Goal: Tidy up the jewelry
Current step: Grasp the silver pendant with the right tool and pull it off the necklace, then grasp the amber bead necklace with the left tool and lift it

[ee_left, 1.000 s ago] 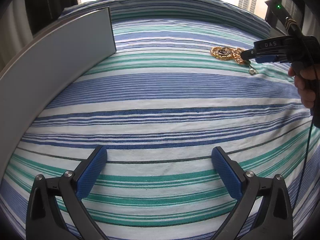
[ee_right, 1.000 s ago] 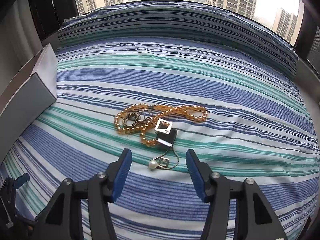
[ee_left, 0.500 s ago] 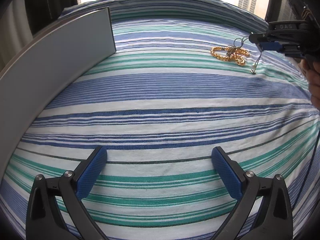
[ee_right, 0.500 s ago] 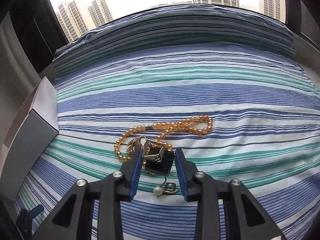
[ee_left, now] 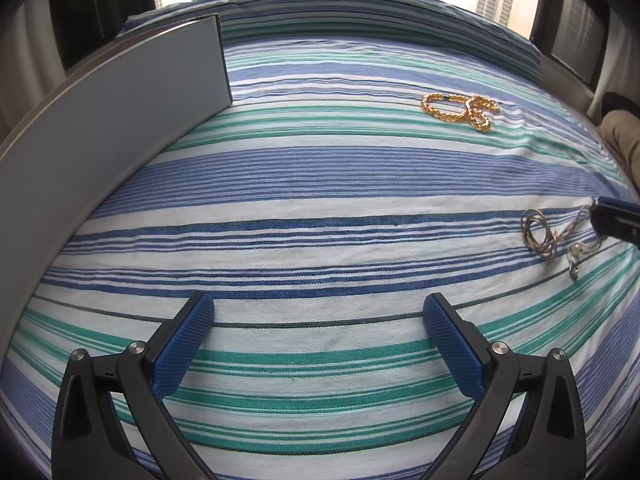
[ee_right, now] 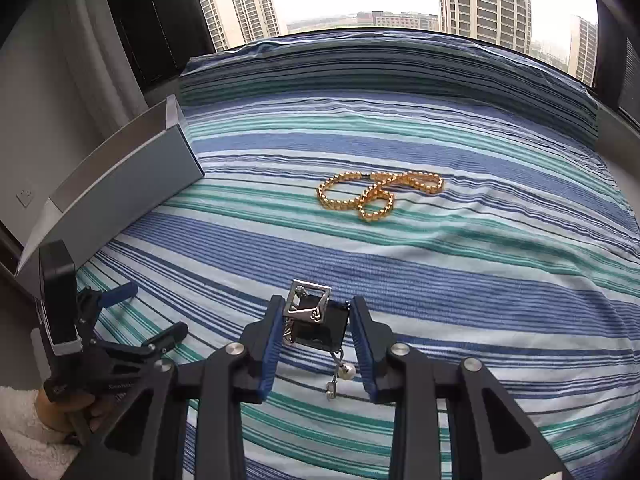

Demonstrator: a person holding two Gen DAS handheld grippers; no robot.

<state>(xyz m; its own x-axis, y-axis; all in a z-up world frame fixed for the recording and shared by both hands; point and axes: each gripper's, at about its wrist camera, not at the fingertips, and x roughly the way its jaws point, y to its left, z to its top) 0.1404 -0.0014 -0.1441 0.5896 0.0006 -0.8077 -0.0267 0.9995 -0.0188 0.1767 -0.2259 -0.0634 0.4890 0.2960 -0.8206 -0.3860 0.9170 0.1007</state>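
Striped bedspread point(ee_right: 460, 280) under me: my right gripper point(ee_right: 314, 330), jaws just narrowed, clamps the black square pendant point(ee_right: 320, 326), now carried clear of the gold bead necklace point(ee_right: 376, 196); my left gripper point(ee_left: 320, 344) waits wide and empty, grey box point(ee_right: 120, 184) nearby

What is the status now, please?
Right gripper shut on black square pendant, chain and pearl hanging below. Left gripper open, empty. Gold bead necklace lies on striped bedsheet. Path to grey box clear.
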